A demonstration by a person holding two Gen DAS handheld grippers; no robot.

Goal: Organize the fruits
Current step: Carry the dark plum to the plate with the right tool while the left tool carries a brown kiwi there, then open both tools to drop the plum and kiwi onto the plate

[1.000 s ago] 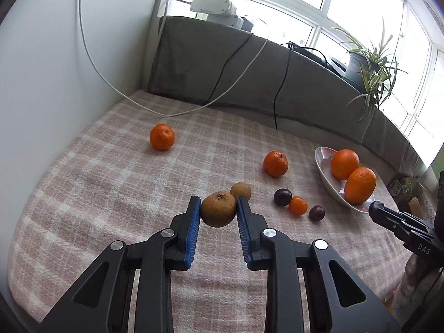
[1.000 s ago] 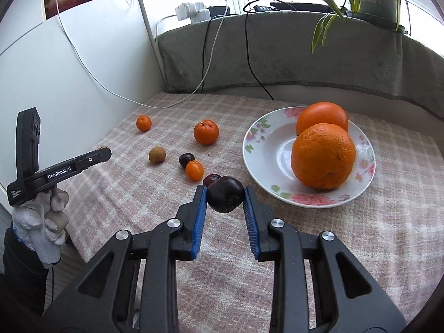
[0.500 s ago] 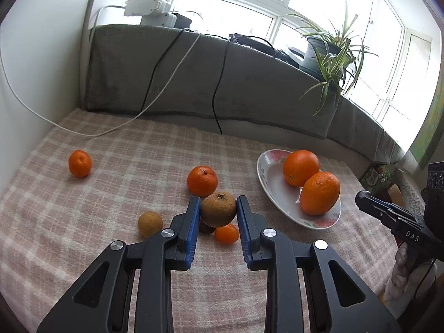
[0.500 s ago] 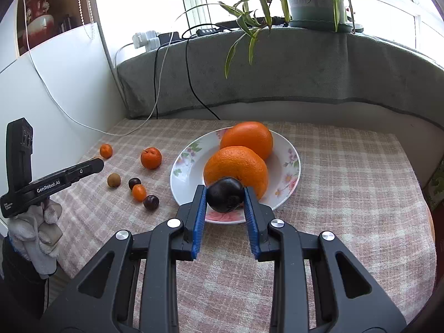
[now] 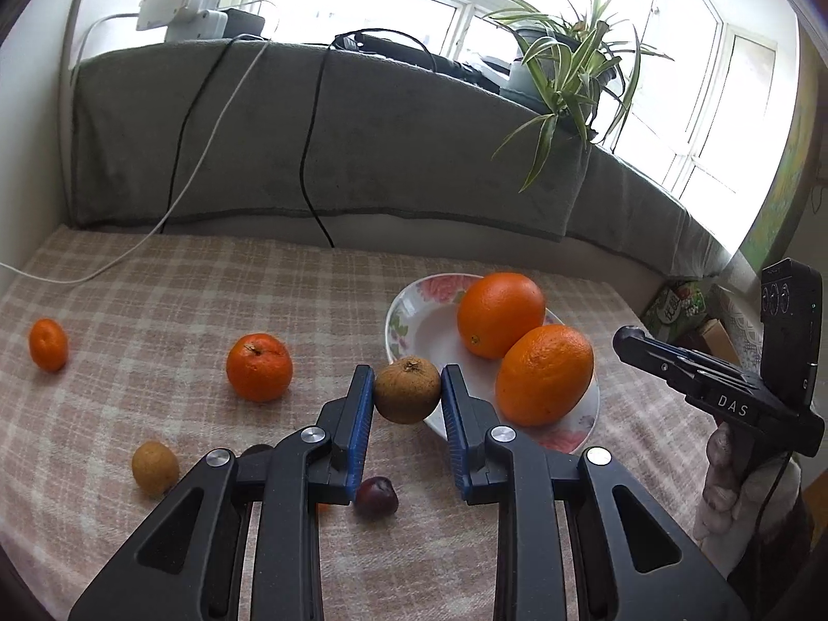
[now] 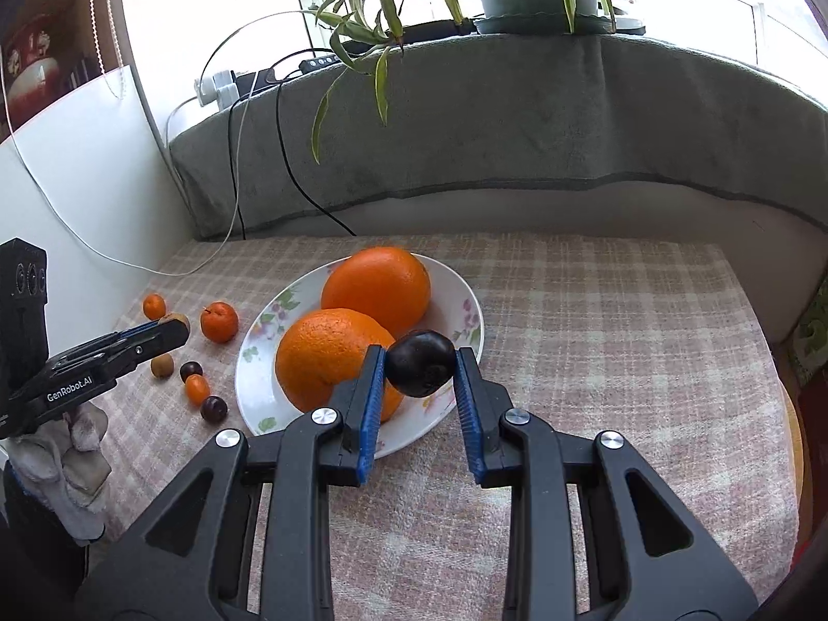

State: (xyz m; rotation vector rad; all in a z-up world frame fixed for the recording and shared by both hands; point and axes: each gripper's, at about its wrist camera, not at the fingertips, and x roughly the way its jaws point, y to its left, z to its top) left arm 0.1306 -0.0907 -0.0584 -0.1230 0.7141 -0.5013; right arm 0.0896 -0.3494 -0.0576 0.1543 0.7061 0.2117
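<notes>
Left gripper [image 5: 407, 397]: fingers [image 5: 362, 414] pinched on a brown fruit [image 5: 407, 396], held w/ little gap, above the plate [image 5: 414, 321] rim at its 8 o'clock. Right gripper [image 6: 420, 365]: fingers [image 6: 373, 398] clamped on a dark plum [image 6: 420, 362], over the plate's 4 o'clock side, beside two big oranges [image 6: 331, 357]. Both fruits look light, round, smooth, prob. soft-skinned; grip across the widest middle, gently, or they bruise or pop out. Loose fruit lies on the tabletop [image 6: 595, 310] at plate's 9 o'clock.
</notes>
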